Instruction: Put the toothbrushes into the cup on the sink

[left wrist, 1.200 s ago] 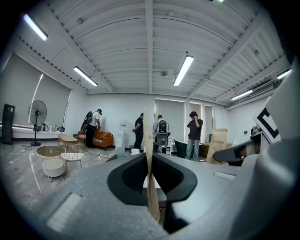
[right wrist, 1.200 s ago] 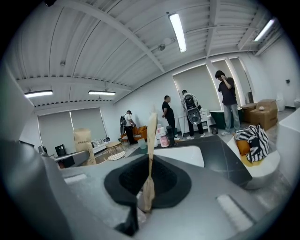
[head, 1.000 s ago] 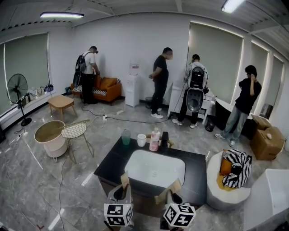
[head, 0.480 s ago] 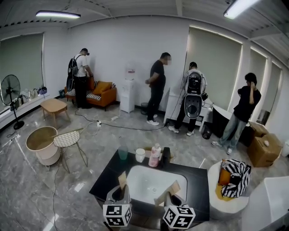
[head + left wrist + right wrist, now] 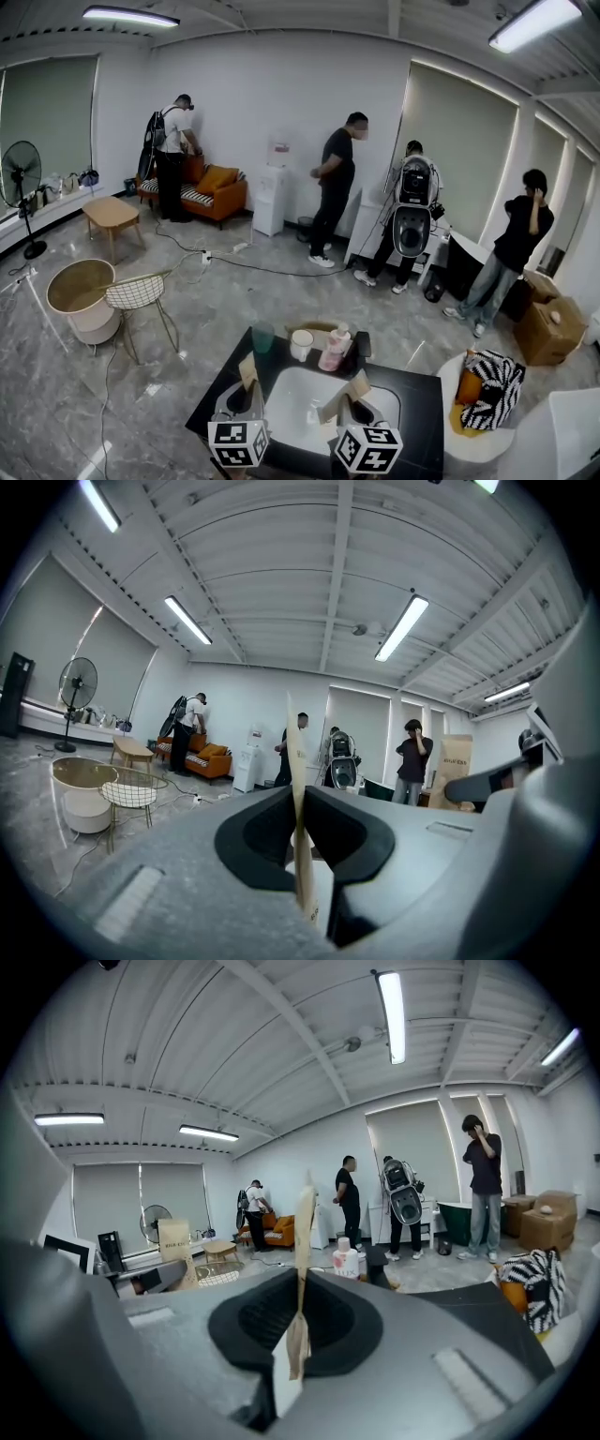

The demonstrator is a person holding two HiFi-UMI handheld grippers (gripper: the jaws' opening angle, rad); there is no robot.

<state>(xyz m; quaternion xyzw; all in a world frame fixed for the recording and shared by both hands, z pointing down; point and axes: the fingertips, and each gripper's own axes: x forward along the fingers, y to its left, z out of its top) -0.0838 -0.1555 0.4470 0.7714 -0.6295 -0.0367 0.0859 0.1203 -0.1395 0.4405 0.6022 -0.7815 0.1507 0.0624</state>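
Note:
My left gripper (image 5: 246, 392) is shut on a flat tan paper packet (image 5: 248, 371) that stands upright; in the left gripper view it shows edge-on (image 5: 298, 836) between the jaws. Over the white basin (image 5: 291, 398), my right gripper (image 5: 349, 411) is shut on a second tan packet (image 5: 343, 394), likewise edge-on (image 5: 302, 1269) in the right gripper view. What is inside the packets is hidden. At the back of the black sink counter (image 5: 422, 412) stand a green cup (image 5: 263, 337) and a white cup (image 5: 301, 345). Both grippers hang above the counter's near side, apart from the cups.
A pink bottle (image 5: 335, 349) and a black item (image 5: 364, 345) stand beside the cups. A wire chair (image 5: 136, 295) and a round tub (image 5: 80, 295) are to the left, a striped cushion on a white seat (image 5: 487, 384) to the right. Several people stand at the far wall.
The sink counter has come closer and lower in the head view. Both grippers, each still holding its packet, now hang over the counter's near edge and the basin.

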